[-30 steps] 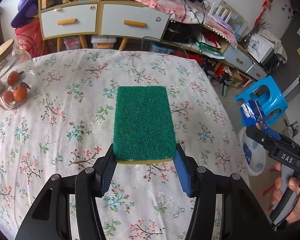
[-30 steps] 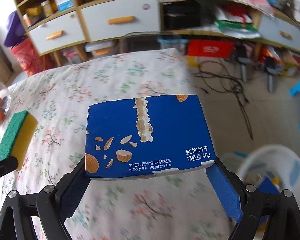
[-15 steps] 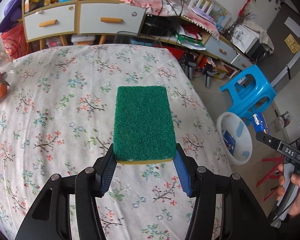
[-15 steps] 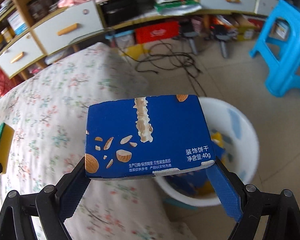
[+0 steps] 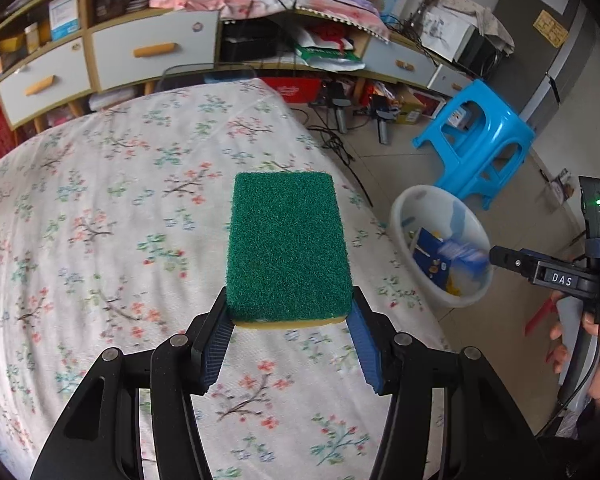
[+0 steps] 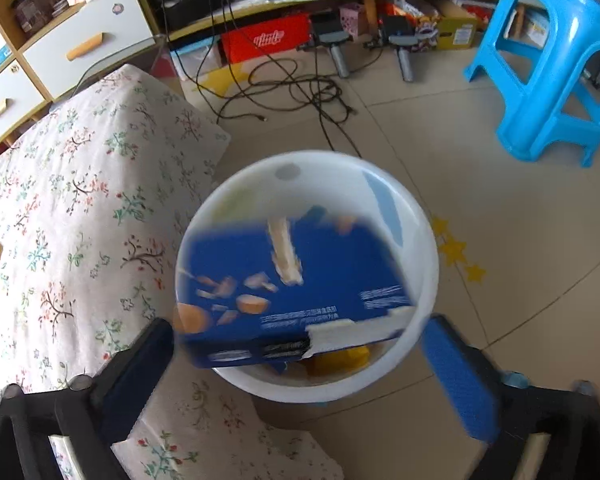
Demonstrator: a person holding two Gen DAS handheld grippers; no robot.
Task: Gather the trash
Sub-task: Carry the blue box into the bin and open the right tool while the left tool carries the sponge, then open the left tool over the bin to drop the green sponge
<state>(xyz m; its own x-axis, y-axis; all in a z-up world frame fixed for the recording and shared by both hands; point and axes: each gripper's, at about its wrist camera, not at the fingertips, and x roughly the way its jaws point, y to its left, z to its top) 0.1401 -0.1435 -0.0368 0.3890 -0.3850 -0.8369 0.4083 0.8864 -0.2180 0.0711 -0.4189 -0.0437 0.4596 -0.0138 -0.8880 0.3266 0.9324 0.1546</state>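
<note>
My left gripper (image 5: 290, 322) is shut on a green-topped yellow sponge (image 5: 286, 250), held above the floral tablecloth (image 5: 100, 220). My right gripper (image 6: 296, 350) is open above the white trash bin (image 6: 420, 248) on the floor. The blue biscuit box (image 6: 292, 292) is blurred and tilted, loose between the spread jaws, over the bin's mouth. In the left wrist view the bin (image 5: 404, 216) stands right of the table, with the blurred box (image 5: 460, 256) at the right gripper's tip (image 5: 500, 258).
A blue plastic stool (image 6: 552, 60) stands on the floor behind the bin. Cables (image 6: 284, 88) lie on the floor near a cluttered shelf unit with drawers (image 5: 148, 52). The table's corner (image 6: 204, 136) is close to the bin.
My right gripper moved out over the bin and opened; the blue box has left its jaws and drops. My left gripper has swung right with the sponge, still shut on it.
</note>
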